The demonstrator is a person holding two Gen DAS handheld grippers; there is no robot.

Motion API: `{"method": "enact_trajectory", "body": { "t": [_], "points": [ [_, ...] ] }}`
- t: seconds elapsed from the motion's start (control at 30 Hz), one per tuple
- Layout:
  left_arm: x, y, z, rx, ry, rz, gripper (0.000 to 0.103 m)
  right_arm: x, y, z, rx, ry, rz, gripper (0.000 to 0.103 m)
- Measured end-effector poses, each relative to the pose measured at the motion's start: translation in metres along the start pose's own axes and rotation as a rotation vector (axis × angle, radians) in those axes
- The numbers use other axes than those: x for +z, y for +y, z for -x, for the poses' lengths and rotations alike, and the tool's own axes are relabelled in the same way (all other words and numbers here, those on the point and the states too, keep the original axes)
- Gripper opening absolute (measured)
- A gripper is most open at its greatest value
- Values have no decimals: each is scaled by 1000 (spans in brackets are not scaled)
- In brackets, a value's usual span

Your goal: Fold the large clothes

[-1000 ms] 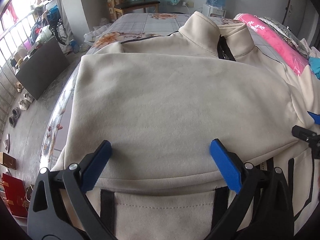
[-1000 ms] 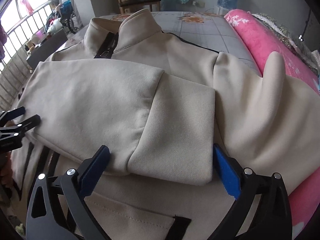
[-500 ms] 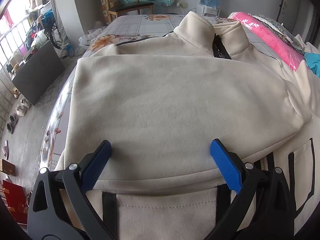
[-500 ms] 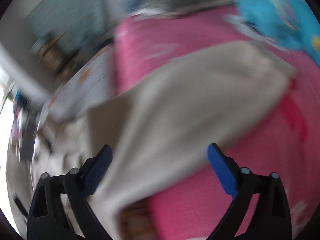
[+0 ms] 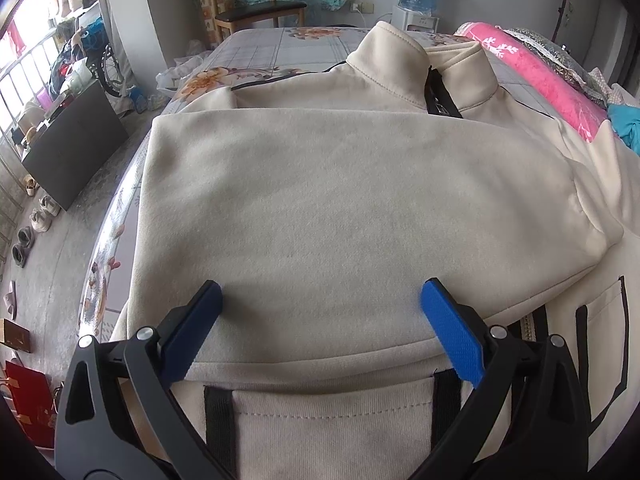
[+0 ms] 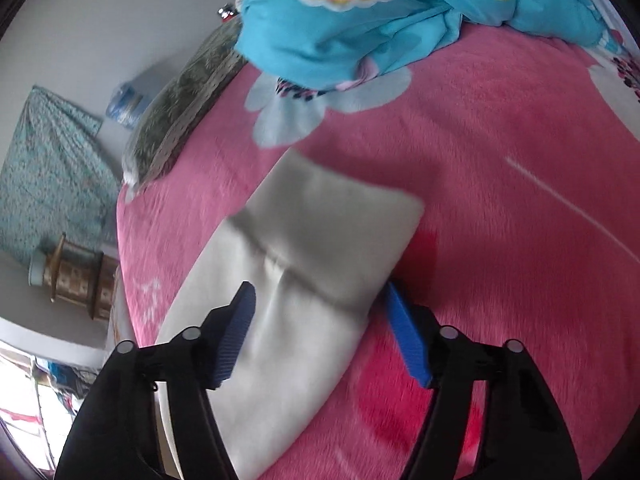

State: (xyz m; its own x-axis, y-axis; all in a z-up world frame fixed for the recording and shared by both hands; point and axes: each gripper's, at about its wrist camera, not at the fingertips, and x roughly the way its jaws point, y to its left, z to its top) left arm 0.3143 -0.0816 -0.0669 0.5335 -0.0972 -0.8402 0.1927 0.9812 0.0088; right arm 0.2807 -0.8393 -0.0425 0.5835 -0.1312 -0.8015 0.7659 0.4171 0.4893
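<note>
The beige fleece zip-up jacket lies on the floral-sheeted bed, one sleeve already folded across its chest. The left gripper hovers spread, holding nothing. The right gripper has just been closing around the other sleeve's cuff on the pink plush blanket; through the blur, its pads seem not yet pressing. Pinch behind the cuff seam before lifting.

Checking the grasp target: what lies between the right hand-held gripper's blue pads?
In the right wrist view, the beige jacket sleeve's cuff end, lying on the pink fleece blanket, sits between the closing right hand-held gripper.
</note>
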Motion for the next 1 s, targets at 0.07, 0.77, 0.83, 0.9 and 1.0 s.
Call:
{"method": "enact_trajectory", "body": {
  "t": [0.07, 0.77, 0.83, 0.9, 1.0],
  "points": [
    [0, 0, 0, 1, -1, 0, 97, 8, -2, -4, 4, -13, 2, 58],
    [1, 1, 0, 0, -9, 10, 96, -10, 108, 144, 193, -297, 311, 8],
    [3, 3, 1, -4, -13, 27, 96, -24, 136, 168, 219, -322, 380, 8],
    [3, 8, 5, -37, -31, 68, 92, -39, 160, 186, 237, -342, 438, 8],
    [4, 15, 13, -84, -53, 119, 84, -65, 193, 205, 254, -367, 515, 8]
  ]
}}
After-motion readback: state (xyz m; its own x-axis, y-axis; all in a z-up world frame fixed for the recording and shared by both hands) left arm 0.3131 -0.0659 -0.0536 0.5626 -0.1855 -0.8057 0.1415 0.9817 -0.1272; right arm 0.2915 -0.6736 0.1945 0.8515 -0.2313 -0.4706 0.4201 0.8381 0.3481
